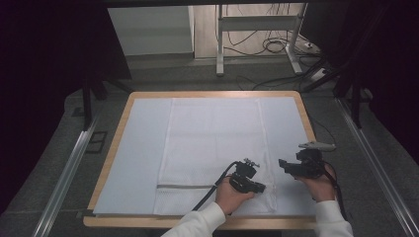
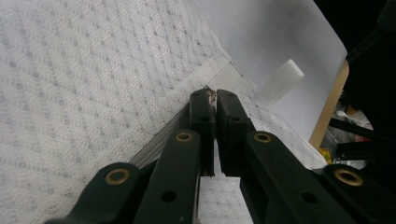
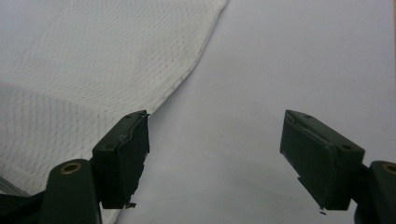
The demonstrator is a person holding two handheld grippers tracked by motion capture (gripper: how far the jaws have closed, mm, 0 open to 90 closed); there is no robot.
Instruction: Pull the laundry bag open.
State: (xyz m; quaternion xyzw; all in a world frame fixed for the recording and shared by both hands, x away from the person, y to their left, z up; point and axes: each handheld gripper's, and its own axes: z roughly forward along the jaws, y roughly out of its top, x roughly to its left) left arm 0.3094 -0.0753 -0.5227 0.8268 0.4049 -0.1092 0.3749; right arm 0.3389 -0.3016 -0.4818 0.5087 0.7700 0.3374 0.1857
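White towel (image 1: 213, 148) flat, long axis running away from person

Pale sheet (image 1: 143, 148) covers the wooden tabletop (image 1: 112, 148). Beyond the table, a metal stand (image 1: 220, 44) and tangled cables (image 1: 274, 44) on the floor.

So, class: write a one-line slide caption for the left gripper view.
Left gripper shut on the hem of a white towel.

Towel's (image 3: 84, 70) far edge cut off
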